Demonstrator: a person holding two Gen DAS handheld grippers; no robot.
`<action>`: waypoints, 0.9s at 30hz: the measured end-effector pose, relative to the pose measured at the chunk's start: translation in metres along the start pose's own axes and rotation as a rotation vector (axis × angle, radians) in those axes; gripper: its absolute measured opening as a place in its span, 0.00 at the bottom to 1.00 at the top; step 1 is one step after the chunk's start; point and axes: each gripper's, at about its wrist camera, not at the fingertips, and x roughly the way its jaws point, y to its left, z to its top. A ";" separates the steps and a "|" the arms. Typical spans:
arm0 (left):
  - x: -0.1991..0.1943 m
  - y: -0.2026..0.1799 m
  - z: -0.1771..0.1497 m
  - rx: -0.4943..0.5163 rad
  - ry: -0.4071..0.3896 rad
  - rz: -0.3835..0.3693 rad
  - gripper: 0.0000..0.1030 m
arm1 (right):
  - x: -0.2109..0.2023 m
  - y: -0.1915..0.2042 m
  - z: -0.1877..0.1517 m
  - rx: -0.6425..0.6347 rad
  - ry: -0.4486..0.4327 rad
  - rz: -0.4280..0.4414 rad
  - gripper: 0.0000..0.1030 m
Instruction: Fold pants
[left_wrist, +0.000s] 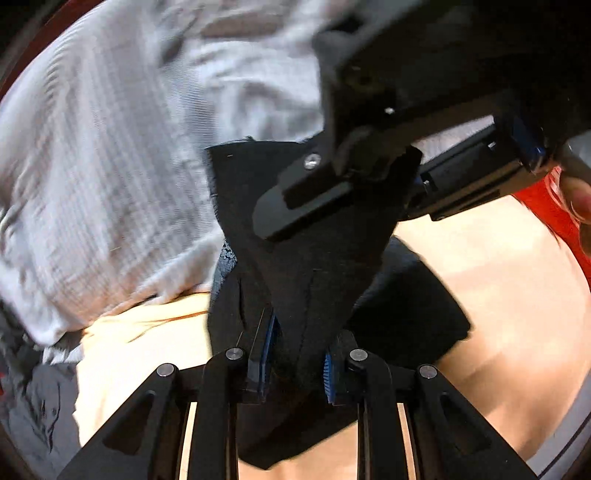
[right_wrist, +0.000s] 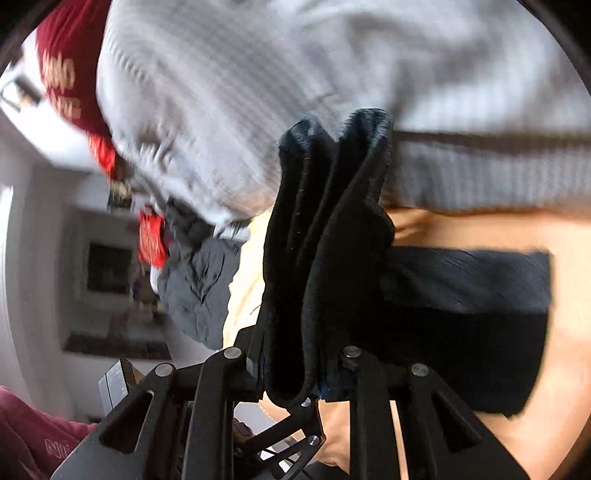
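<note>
The black pants (left_wrist: 310, 266) hang bunched between both grippers above the tan table (left_wrist: 498, 295). My left gripper (left_wrist: 297, 369) is shut on a fold of the black cloth. My right gripper (left_wrist: 332, 192) shows in the left wrist view from above, close in front, also clamped on the same cloth. In the right wrist view my right gripper (right_wrist: 295, 373) is shut on a thick folded bundle of the pants (right_wrist: 325, 240), which stands up between the fingers; the rest of the pants (right_wrist: 465, 295) lies on the table to the right.
A large grey ribbed garment (left_wrist: 110, 166) lies piled behind the pants and shows in the right wrist view (right_wrist: 258, 92) too. A dark grey garment (right_wrist: 199, 288) and red clothes (right_wrist: 66, 74) lie to the left. The bare table (right_wrist: 554, 369) is at the right.
</note>
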 end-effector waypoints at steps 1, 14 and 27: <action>0.004 -0.010 0.000 0.014 0.011 -0.010 0.22 | -0.009 -0.020 -0.008 0.038 -0.019 0.009 0.21; 0.054 -0.086 -0.044 0.184 0.224 0.002 0.57 | 0.005 -0.174 -0.071 0.376 -0.038 0.051 0.24; 0.053 0.036 -0.020 -0.244 0.222 0.077 0.57 | -0.017 -0.097 0.008 0.084 -0.139 -0.246 0.40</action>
